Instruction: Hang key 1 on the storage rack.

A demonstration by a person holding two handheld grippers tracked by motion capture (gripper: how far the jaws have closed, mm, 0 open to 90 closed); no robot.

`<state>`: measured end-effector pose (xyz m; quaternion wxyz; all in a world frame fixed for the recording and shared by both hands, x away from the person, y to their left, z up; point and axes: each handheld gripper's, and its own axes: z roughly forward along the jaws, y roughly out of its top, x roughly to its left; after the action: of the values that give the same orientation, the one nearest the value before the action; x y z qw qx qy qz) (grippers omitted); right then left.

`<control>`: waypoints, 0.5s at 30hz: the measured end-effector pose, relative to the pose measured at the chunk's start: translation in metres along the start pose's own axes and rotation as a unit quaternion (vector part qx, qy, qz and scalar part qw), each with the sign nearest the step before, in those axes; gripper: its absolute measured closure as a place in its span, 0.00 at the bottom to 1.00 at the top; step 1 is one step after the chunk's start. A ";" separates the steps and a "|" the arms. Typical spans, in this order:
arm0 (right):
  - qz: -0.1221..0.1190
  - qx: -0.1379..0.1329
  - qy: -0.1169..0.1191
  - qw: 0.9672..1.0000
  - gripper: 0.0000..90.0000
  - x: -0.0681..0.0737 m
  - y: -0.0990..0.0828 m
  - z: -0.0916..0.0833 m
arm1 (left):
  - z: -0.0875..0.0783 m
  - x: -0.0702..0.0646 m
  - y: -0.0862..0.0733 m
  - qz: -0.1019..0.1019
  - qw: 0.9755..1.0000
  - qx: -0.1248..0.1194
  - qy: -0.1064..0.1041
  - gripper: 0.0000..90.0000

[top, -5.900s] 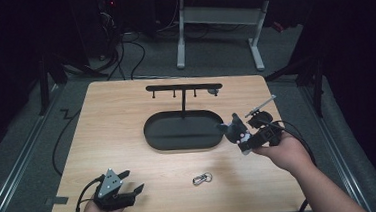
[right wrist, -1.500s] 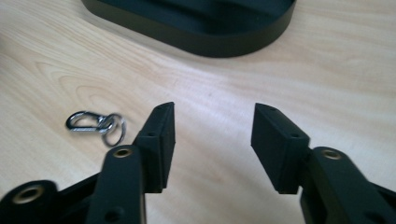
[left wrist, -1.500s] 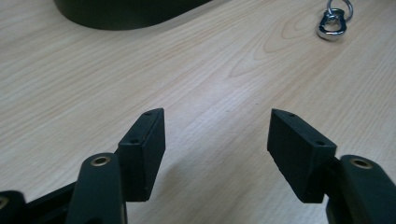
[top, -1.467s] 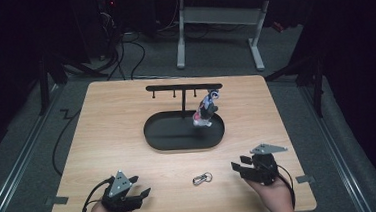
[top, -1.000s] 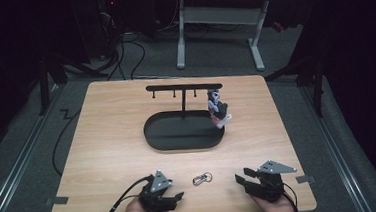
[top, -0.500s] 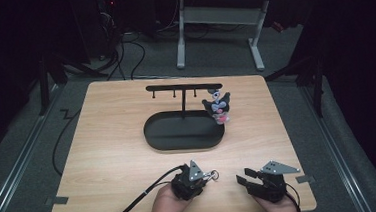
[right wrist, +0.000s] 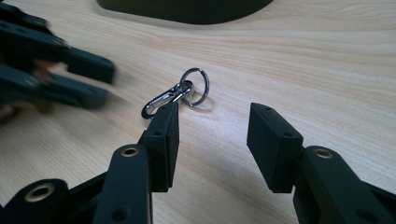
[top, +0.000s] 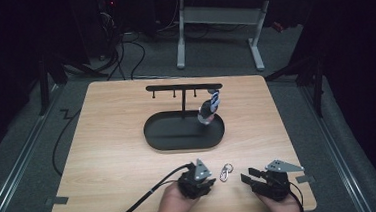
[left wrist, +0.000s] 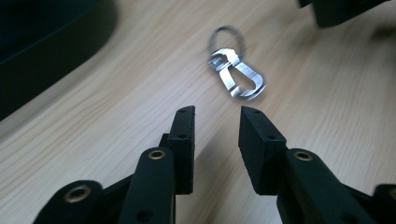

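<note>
A small silver carabiner clip with a key ring [top: 225,172] lies on the wooden table [top: 113,141] near its front edge. My left gripper [top: 211,179] sits just left of the clip, open, and in the left gripper view [left wrist: 215,112] the clip [left wrist: 238,77] lies a short way ahead of its tips. On the clip's right my right gripper [top: 246,178] is open too [right wrist: 214,109], with the clip [right wrist: 175,95] just beyond its left jaw. A small toy figure [top: 209,108] hangs from the right end of the black stand's crossbar [top: 174,87].
The stand's black oval base tray [top: 178,134] sits mid-table behind the clip. A cable [top: 142,199] trails from my left gripper off the front edge. The blurred left gripper [right wrist: 56,60] shows at the left of the right gripper view.
My left gripper has slid right along the front edge, from the table's front left corner up to the clip. The right gripper left the figure on the stand and returned; the figure still swings.
</note>
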<state>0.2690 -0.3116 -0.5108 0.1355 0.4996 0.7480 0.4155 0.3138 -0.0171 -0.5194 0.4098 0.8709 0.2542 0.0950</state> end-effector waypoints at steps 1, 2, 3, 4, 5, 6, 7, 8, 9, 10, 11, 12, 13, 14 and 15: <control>0.002 0.001 0.001 1.000 0.61 0.000 0.000 0.000 | -0.010 0.008 -0.007 -0.006 1.000 -0.002 0.010 0.74; 0.003 0.001 0.001 1.000 0.61 -0.001 0.000 0.000 | -0.021 0.017 -0.014 -0.011 1.000 -0.003 0.024 0.74; 0.005 0.002 0.001 1.000 0.61 -0.001 0.000 0.000 | -0.032 0.025 -0.021 -0.019 0.999 -0.007 0.035 0.74; 0.005 0.002 0.000 1.000 0.61 0.000 0.000 0.001 | -0.045 0.036 -0.030 -0.030 0.998 -0.010 0.048 0.74; 0.006 0.002 0.000 1.000 0.61 0.000 0.000 0.001 | -0.055 0.045 -0.037 -0.037 0.997 -0.010 0.060 0.74; 0.008 0.003 -0.001 1.000 0.61 0.000 0.000 0.002 | -0.062 0.051 -0.043 -0.042 0.997 -0.010 0.067 0.74; 0.008 0.003 -0.002 1.000 0.61 0.000 0.000 0.002 | -0.072 0.058 -0.050 -0.048 0.996 -0.008 0.077 0.74; 0.011 0.003 -0.003 1.000 0.61 0.000 0.000 0.002 | -0.082 0.066 -0.059 -0.054 0.994 -0.008 0.090 0.74; 0.010 0.003 -0.005 1.000 0.61 0.000 0.000 0.003 | -0.090 0.072 -0.066 -0.059 0.993 -0.008 0.098 0.74; 0.013 0.005 -0.006 1.000 0.61 0.000 0.000 0.004 | -0.098 0.078 -0.073 -0.062 0.992 -0.006 0.106 0.74; 0.015 0.007 -0.007 1.000 0.61 0.000 0.000 0.004 | -0.104 0.083 -0.080 -0.067 0.991 -0.006 0.114 0.74; 0.014 0.008 -0.007 1.000 0.61 0.000 0.000 0.005 | -0.108 0.086 -0.085 -0.073 0.990 -0.007 0.119 0.74; 0.014 0.009 -0.008 1.000 0.61 0.000 0.000 0.005 | -0.113 0.088 -0.092 -0.086 0.989 -0.012 0.123 0.73; 0.014 0.010 -0.010 1.000 0.61 0.000 0.000 0.006 | -0.116 0.090 -0.099 -0.096 0.987 -0.013 0.127 0.71; 0.016 0.012 -0.010 1.000 0.61 0.000 0.000 0.006 | -0.119 0.091 -0.105 -0.101 0.986 -0.012 0.133 0.69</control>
<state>0.2730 -0.3080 -0.5146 0.1304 0.5176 0.7430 0.4038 0.3089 0.1659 -0.5270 0.3900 0.8152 0.3923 0.1714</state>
